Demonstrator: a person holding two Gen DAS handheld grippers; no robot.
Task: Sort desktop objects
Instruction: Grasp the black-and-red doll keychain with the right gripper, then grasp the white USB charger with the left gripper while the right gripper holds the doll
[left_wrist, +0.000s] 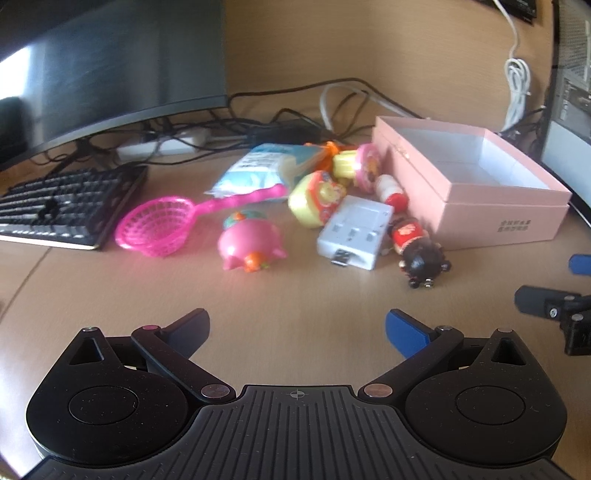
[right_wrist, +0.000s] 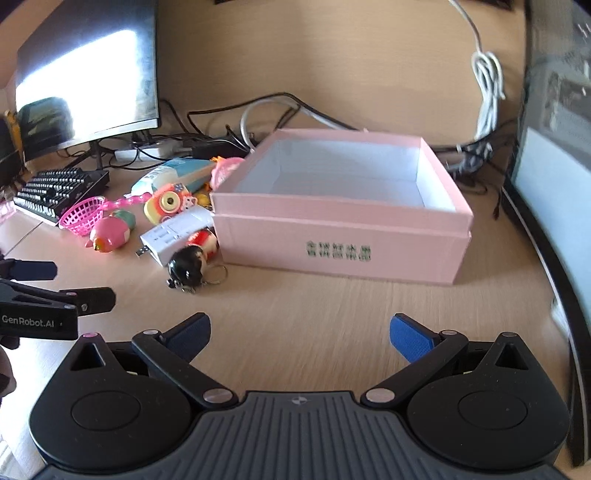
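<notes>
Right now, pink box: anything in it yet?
Empty. The right wrist view shows the pink box open-topped, with only bare white walls and floor inside; the toys lie outside, beside it.

Both wrist cams low, share box.

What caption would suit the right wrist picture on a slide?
Open right gripper faces an empty pink box, toys heaped at its left.
</notes>
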